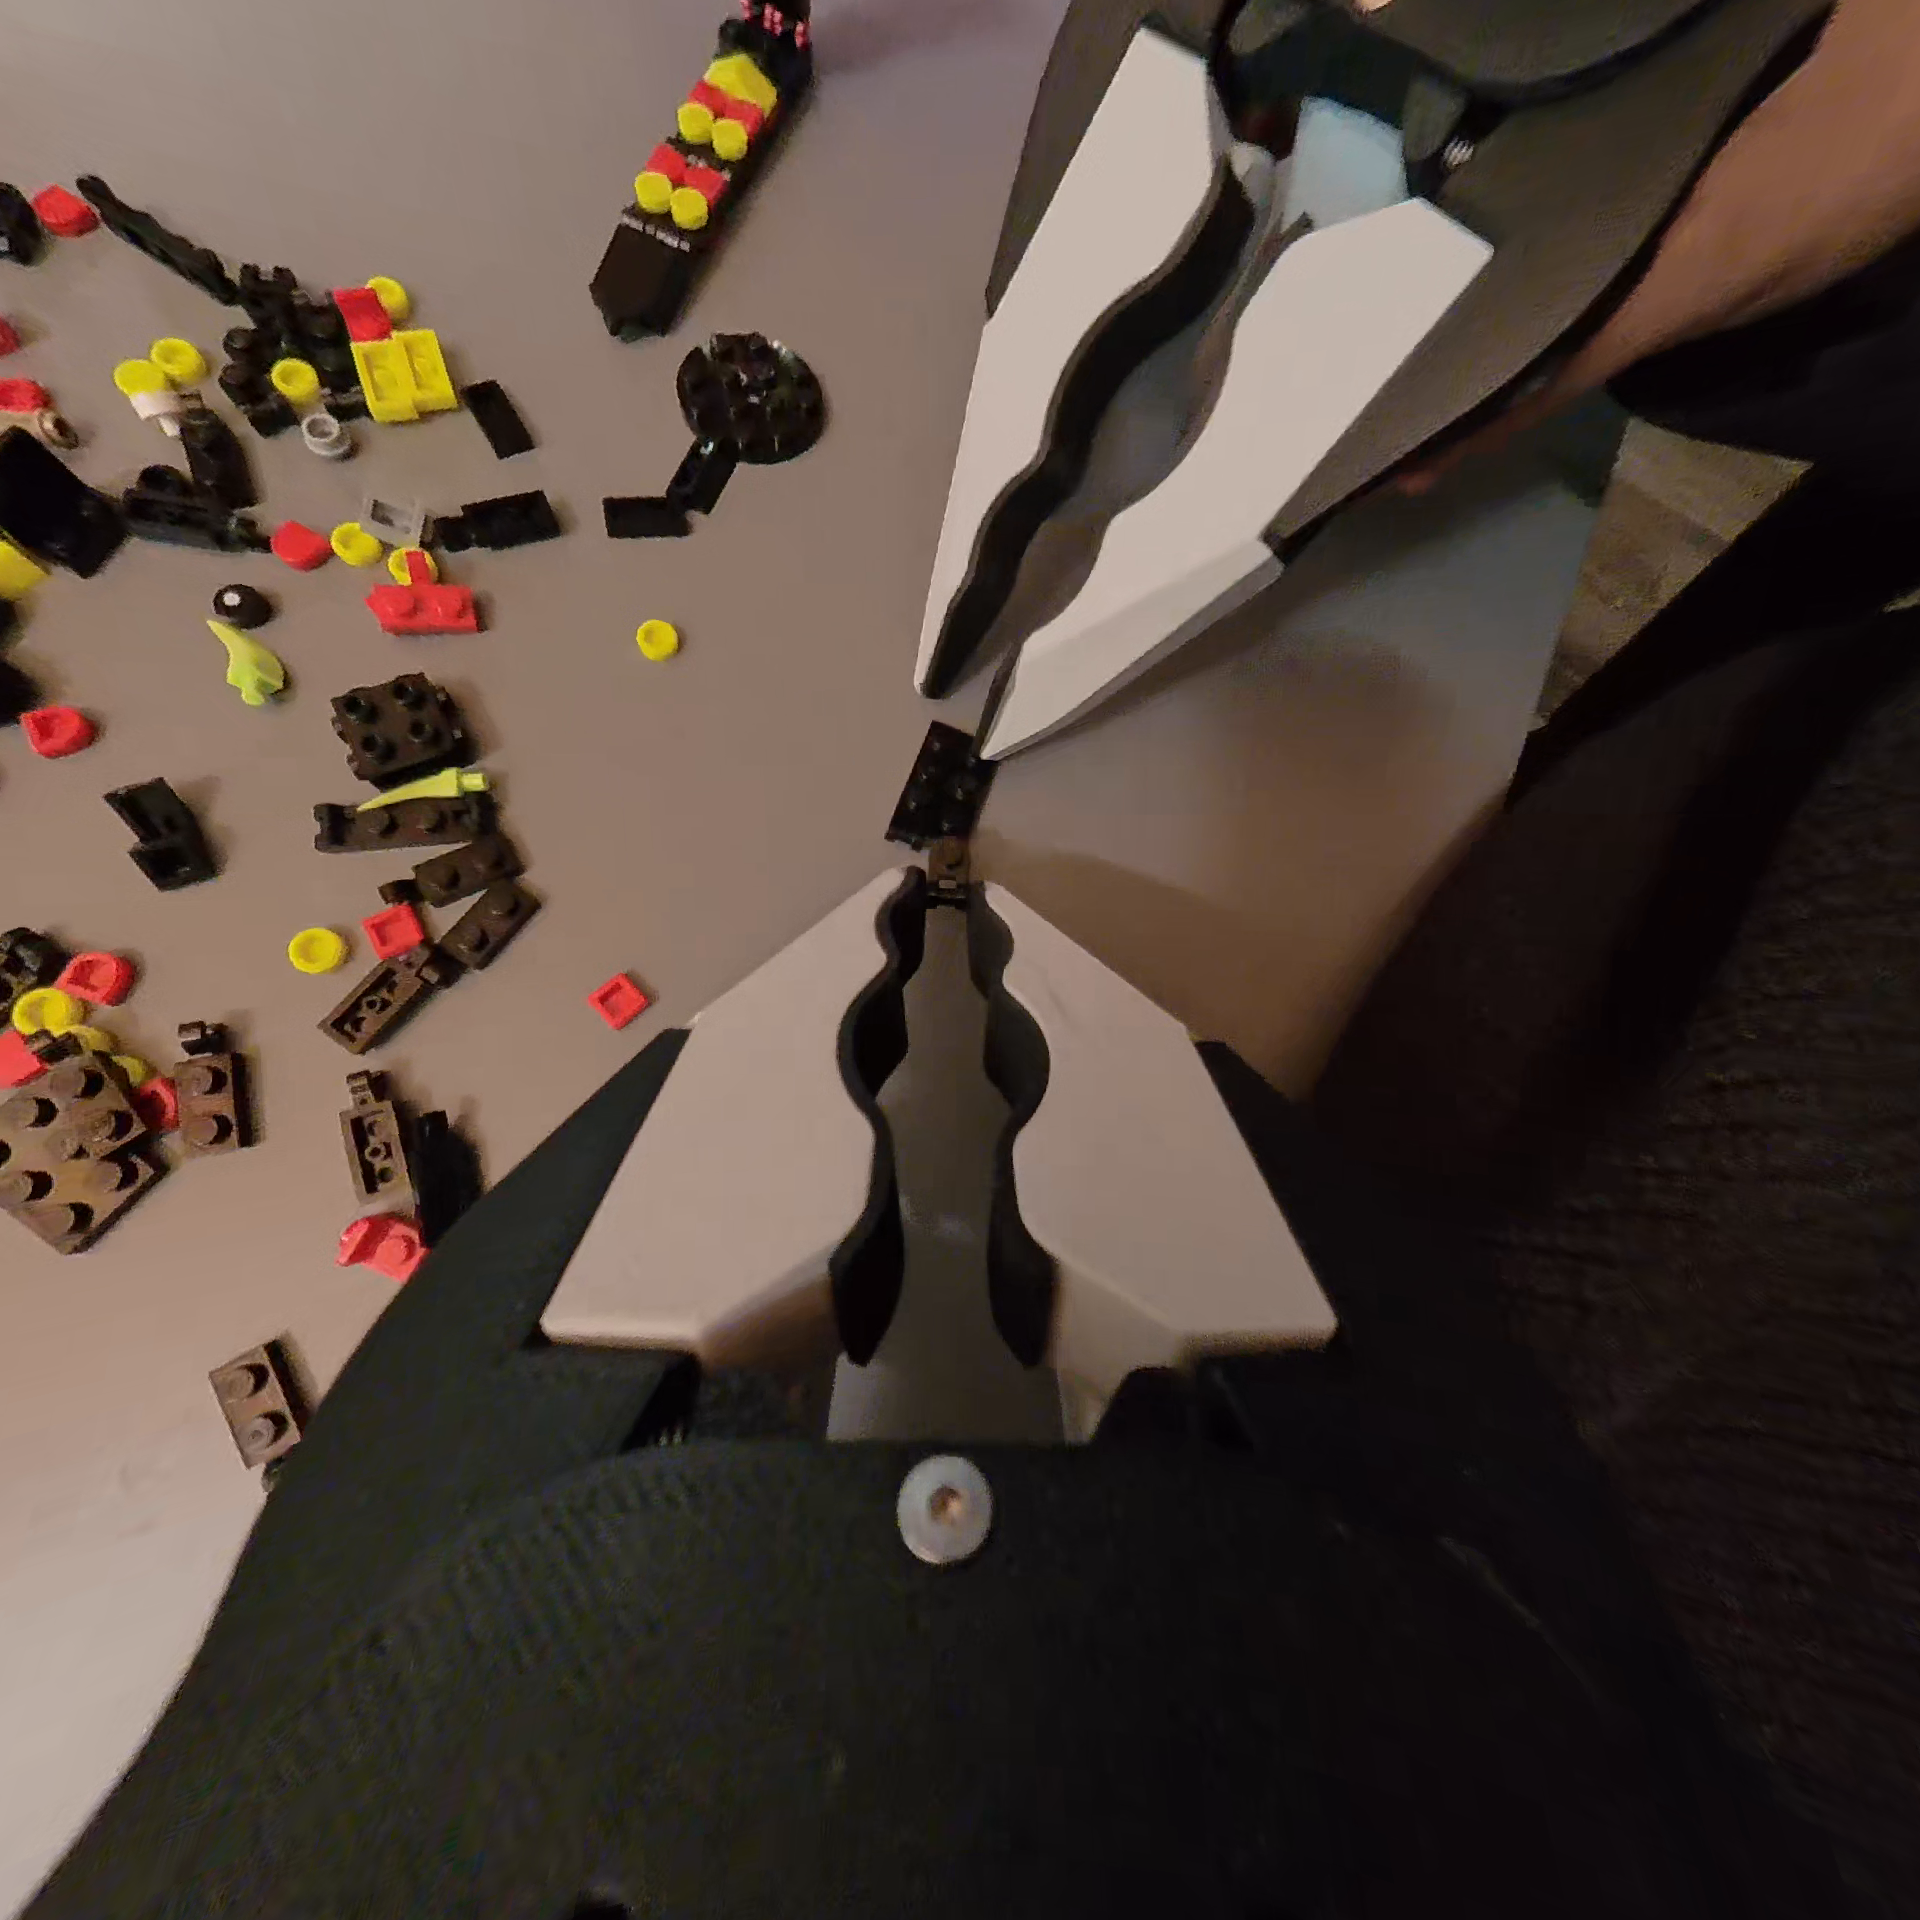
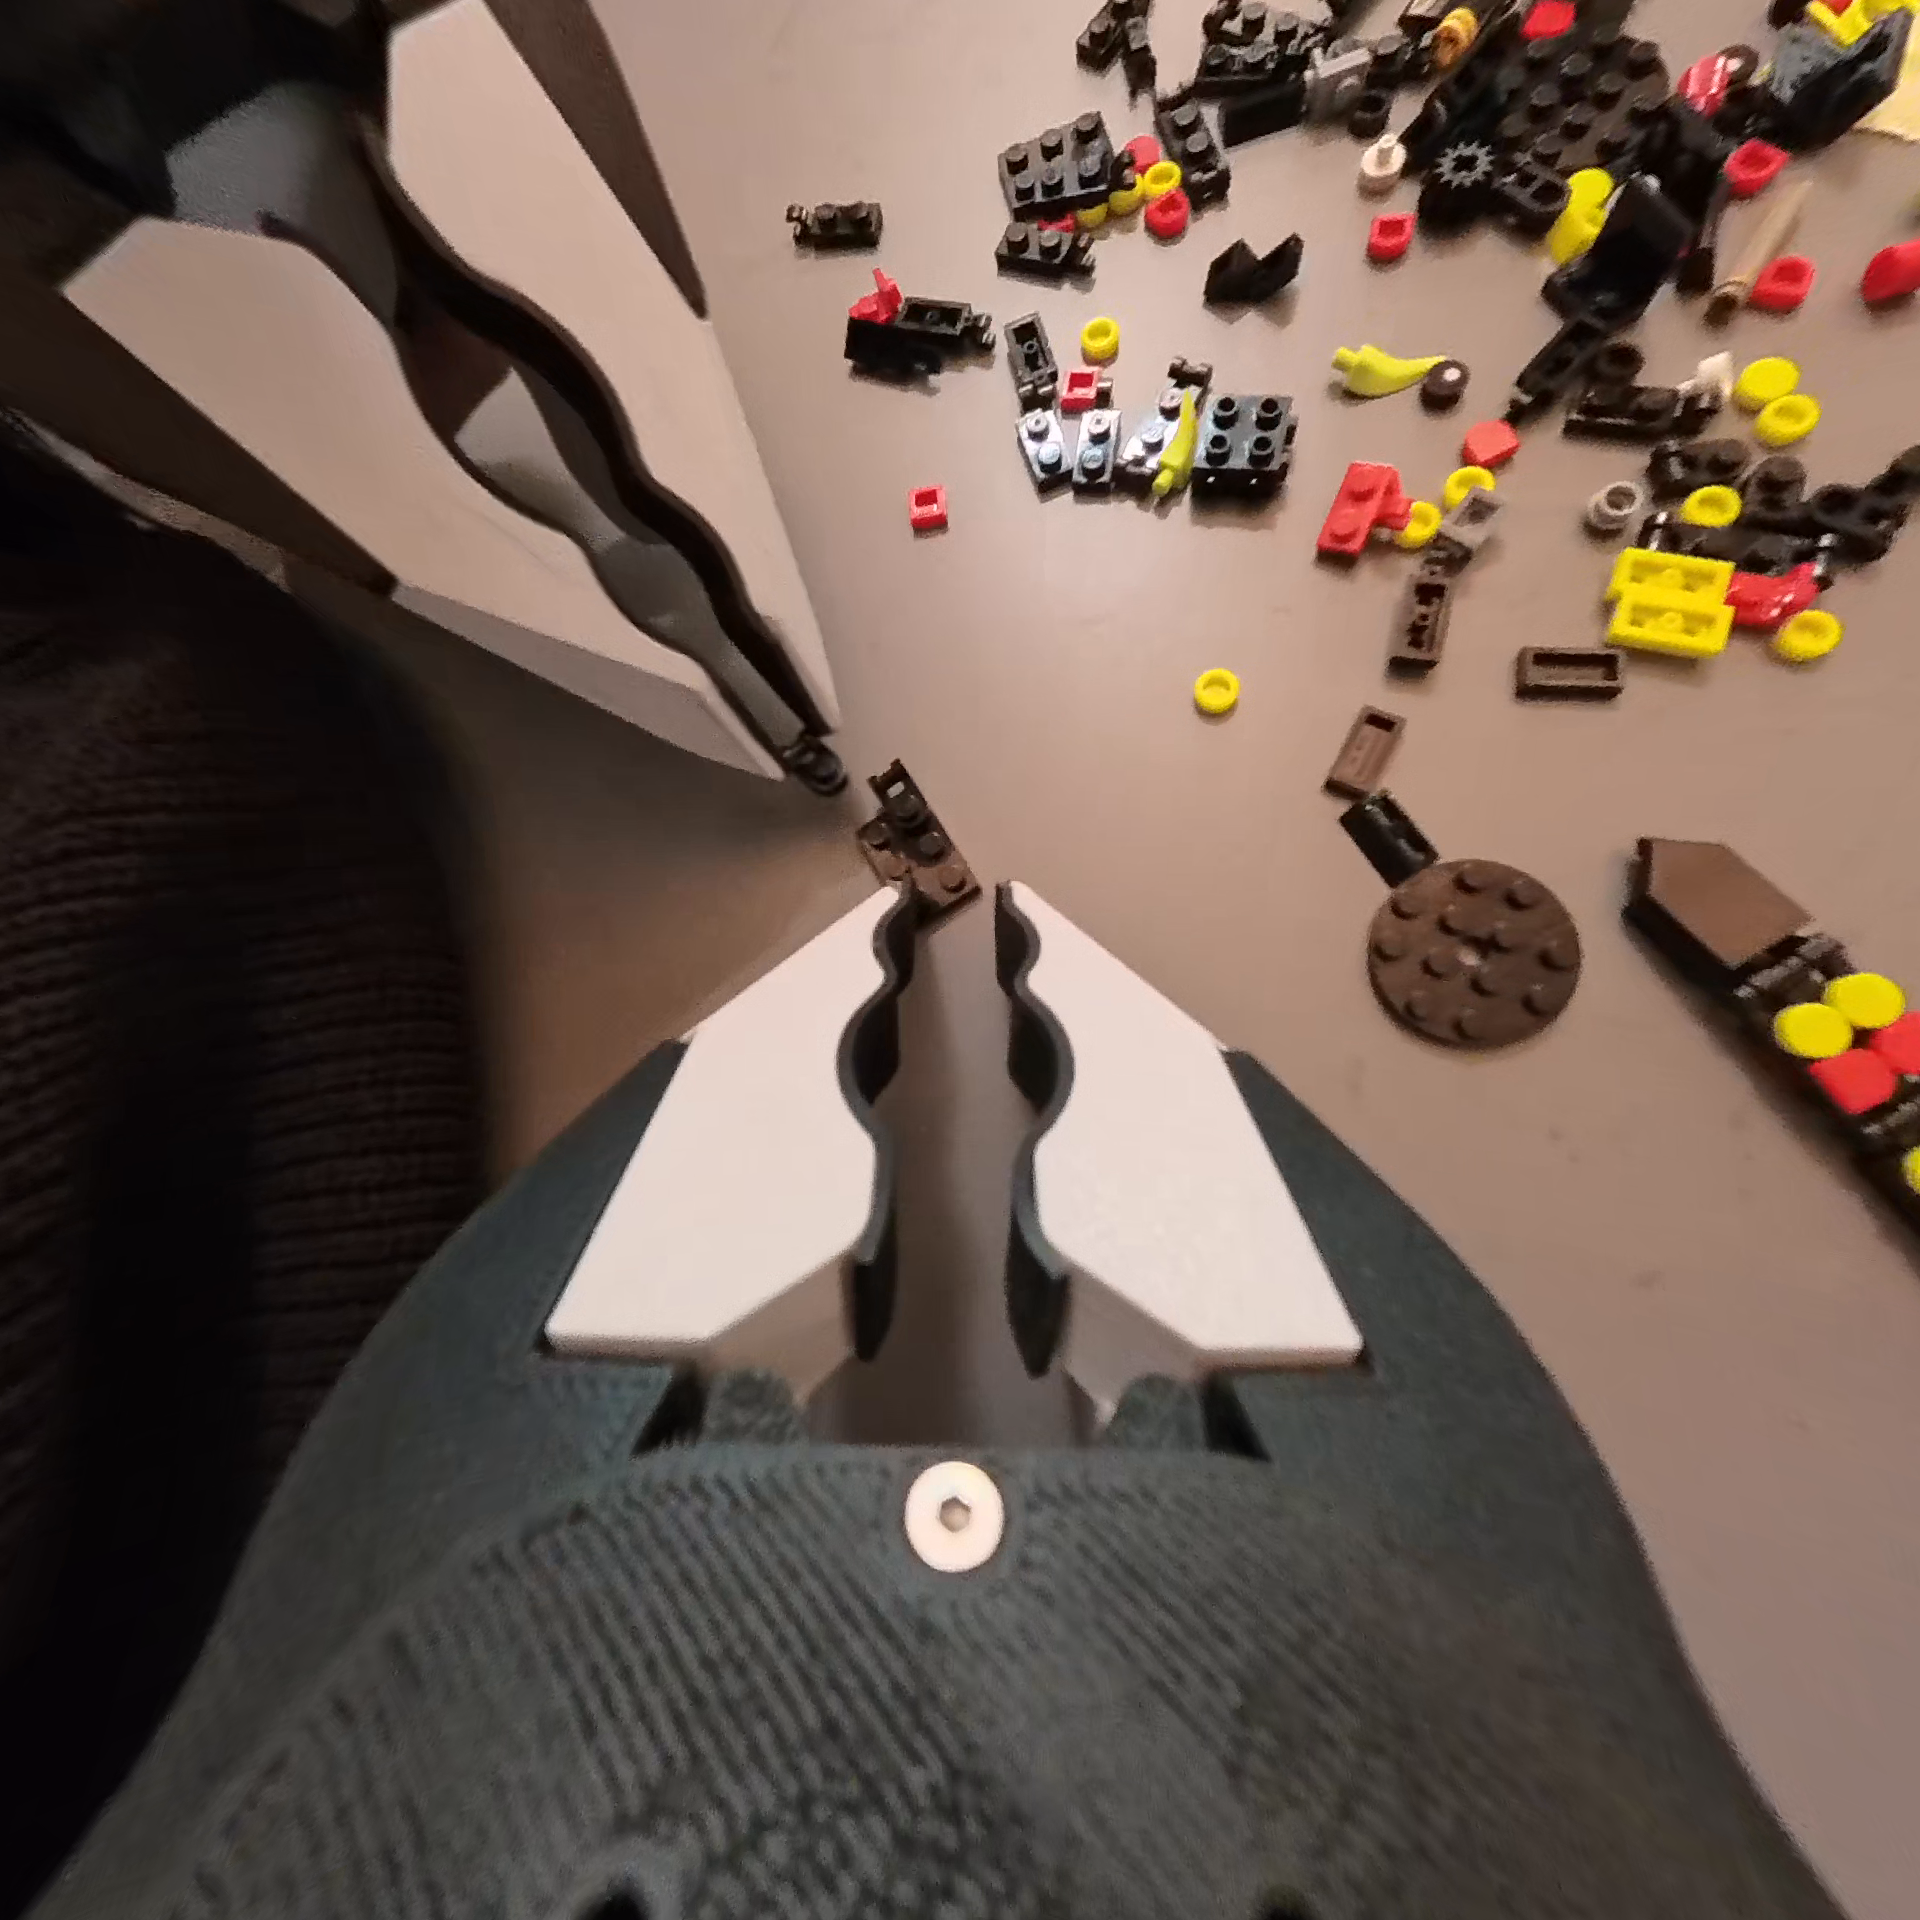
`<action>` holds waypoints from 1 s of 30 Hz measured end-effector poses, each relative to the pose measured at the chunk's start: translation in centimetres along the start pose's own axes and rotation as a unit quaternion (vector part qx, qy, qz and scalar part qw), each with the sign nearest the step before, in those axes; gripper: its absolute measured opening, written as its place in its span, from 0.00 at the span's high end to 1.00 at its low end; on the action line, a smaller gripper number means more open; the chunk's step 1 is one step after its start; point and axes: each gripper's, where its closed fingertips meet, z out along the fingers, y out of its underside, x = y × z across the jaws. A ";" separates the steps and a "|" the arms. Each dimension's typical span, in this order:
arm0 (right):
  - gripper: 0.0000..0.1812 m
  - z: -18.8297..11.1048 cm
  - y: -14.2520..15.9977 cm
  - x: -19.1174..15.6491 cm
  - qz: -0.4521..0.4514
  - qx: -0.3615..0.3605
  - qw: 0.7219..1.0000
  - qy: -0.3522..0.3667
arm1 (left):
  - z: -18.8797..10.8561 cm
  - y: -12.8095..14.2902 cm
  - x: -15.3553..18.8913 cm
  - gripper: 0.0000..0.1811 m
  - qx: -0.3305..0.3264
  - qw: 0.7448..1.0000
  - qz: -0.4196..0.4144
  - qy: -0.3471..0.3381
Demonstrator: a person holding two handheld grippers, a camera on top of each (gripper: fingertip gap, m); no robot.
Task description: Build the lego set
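Above the grey counter [image 1: 727,727], the left gripper [image 1: 943,902] pinches a small black clip piece [image 1: 948,871] in narrow fingers, its long axis pointing forward. Just beyond, the right gripper [image 2: 945,902] grips a black studded plate [image 1: 940,788] by one edge, the plate angled toward the clip. Farther off lie loose bricks, a round black plate [image 1: 750,397] and a long black assembly [image 1: 691,187].

You are looking at a smooth, matt grey surface [image 1: 790,665] scattered with glossy plastic bricks [image 2: 1247,426] in black, red and yellow. Your left tool [image 1: 943,883] is showing smooth pale finger shells, matt black wavy pads [image 1: 868,1049] and a coarse, ridged black printed body. Dark knitted cloth [image 1: 1662,1247] is lying at right.
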 end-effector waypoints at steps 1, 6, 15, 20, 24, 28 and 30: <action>0.93 0.0 0.0 0.0 -0.002 0.000 1.000 0.001 | 0.1 0.1 0.0 0.97 -0.003 1.000 -0.002 0.003; 0.92 0.0 0.0 0.0 0.002 0.000 1.000 -0.003 | 0.4 -0.4 0.2 0.97 -0.001 1.000 -0.016 0.013; 0.93 0.0 0.0 -0.1 -0.003 -0.001 1.000 -0.001 | 1.1 -0.2 0.3 0.97 -0.018 1.000 -0.011 0.006; 0.92 -0.2 -0.3 0.1 -0.017 0.004 1.000 0.012 | 1.1 -0.2 0.1 0.97 -0.019 1.000 -0.011 0.000; 0.95 -0.5 -1.3 -0.8 -0.036 0.028 0.999 -0.003 | 1.1 -0.3 0.0 0.98 -0.019 1.000 -0.011 -0.002; 0.96 0.0 -1.1 -1.4 -0.060 0.016 0.998 -0.001 | 1.1 -0.4 0.1 0.97 -0.015 1.000 -0.012 0.001; 0.96 0.3 -0.9 -1.4 -0.072 0.006 0.997 0.004 | 1.1 -0.3 0.0 0.98 -0.016 1.000 -0.009 -0.004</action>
